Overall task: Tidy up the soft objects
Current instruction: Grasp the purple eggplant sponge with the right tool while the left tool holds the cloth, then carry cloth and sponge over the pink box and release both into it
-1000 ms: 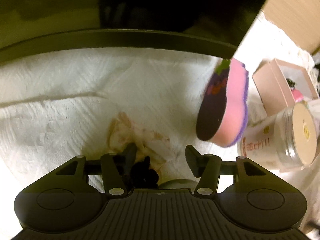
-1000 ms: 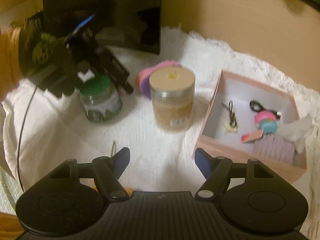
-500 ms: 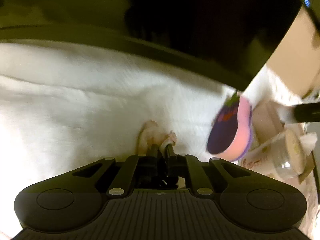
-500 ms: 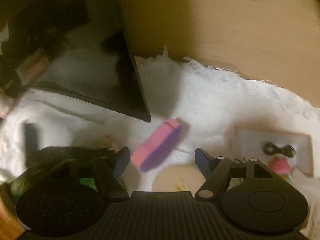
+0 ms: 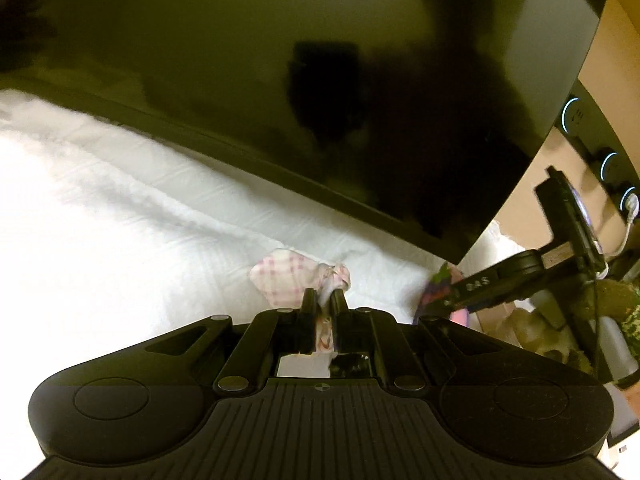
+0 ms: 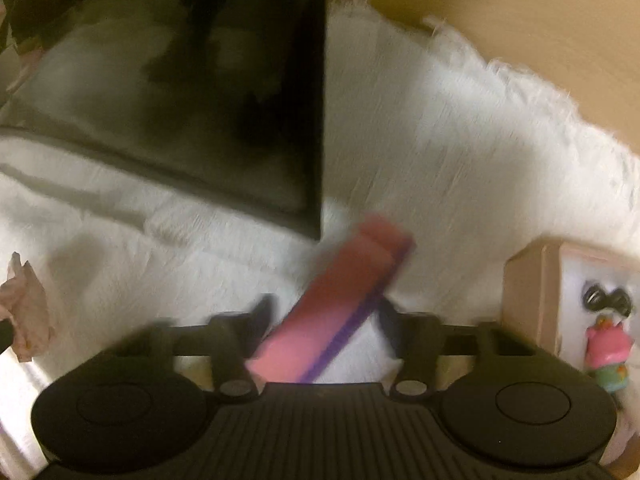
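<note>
Monitor [image 6: 224, 120] blocks behind; box [image 6: 524, 300] rt.

The right wrist view is motion-blurred: the pink-and-purple sponge [image 6: 340, 304] smears between the right gripper's [image 6: 326, 312] fingers, contact unclear. The cardboard box [image 6: 532, 296] runs off the right edge. In the left view, the right gripper's arm hides most of the sponge.

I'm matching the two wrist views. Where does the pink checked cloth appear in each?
Left wrist: pink checked cloth at lower centre, pinched in the left gripper.
Right wrist: same cloth at the far left edge, crumpled.
Shared landmark: the black monitor standing on the white towel.
</note>
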`<state>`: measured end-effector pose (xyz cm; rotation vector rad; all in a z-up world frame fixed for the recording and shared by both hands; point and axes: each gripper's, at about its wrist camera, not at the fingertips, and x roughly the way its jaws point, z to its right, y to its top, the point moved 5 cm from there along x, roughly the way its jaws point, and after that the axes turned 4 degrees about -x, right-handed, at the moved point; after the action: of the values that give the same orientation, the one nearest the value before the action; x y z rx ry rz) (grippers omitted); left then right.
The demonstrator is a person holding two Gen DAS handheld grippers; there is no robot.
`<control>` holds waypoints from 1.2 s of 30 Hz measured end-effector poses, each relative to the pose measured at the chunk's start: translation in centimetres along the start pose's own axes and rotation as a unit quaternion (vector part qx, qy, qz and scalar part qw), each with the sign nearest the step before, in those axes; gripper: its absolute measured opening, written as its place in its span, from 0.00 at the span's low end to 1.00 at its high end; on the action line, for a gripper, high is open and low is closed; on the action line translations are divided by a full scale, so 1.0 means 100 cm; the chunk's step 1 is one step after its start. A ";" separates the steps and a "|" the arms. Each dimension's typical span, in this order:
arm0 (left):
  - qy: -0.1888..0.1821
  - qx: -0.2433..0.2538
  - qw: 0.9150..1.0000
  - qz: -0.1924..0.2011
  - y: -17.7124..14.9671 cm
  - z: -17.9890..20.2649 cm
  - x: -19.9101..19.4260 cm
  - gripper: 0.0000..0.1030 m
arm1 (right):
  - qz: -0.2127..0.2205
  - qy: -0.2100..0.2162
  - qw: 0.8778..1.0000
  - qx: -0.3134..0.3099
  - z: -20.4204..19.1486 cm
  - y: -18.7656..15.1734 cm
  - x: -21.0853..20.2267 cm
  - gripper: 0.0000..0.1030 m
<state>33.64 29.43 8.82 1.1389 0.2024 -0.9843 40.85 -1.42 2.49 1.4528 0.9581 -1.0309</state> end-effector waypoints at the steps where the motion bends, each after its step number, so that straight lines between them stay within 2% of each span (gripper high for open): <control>1: 0.001 -0.001 1.000 0.000 0.000 0.001 -0.001 0.09 | 0.001 0.002 1.000 -0.004 -0.001 -0.003 -0.005 0.32; 5: -0.003 -0.006 1.000 0.000 -0.005 0.010 -0.004 0.09 | 0.014 0.042 0.999 -0.022 -0.011 -0.019 -0.043 0.30; 8: -0.004 0.009 1.000 0.005 -0.002 0.022 -0.015 0.09 | 0.036 0.056 0.997 -0.044 -0.016 -0.031 -0.079 0.30; 14: -0.012 0.049 0.998 0.041 0.016 0.082 -0.049 0.09 | 0.098 0.087 0.989 -0.063 -0.015 -0.049 -0.161 0.30; 18: -0.022 0.073 0.996 0.055 0.020 0.136 -0.063 0.09 | 0.152 0.086 0.982 -0.072 0.001 -0.068 -0.213 0.30; 22: -0.039 0.106 0.992 0.049 0.011 0.197 -0.064 0.09 | 0.189 0.080 0.976 -0.068 0.032 -0.085 -0.251 0.30; 25: -0.056 0.134 0.989 0.037 -0.005 0.246 -0.048 0.09 | 0.208 0.076 0.974 -0.054 0.071 -0.101 -0.268 0.30; 32: -0.092 0.194 0.977 -0.009 -0.047 0.343 -0.005 0.09 | 0.224 0.052 0.973 -0.009 0.166 -0.136 -0.266 0.30; 36: -0.100 0.216 0.971 -0.034 -0.070 0.373 0.016 0.09 | 0.232 0.041 0.972 0.016 0.211 -0.151 -0.264 0.30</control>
<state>17.11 -2.94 19.99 1.4232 -0.1452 -1.2325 16.39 -21.41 21.81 1.6552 0.6126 -0.6477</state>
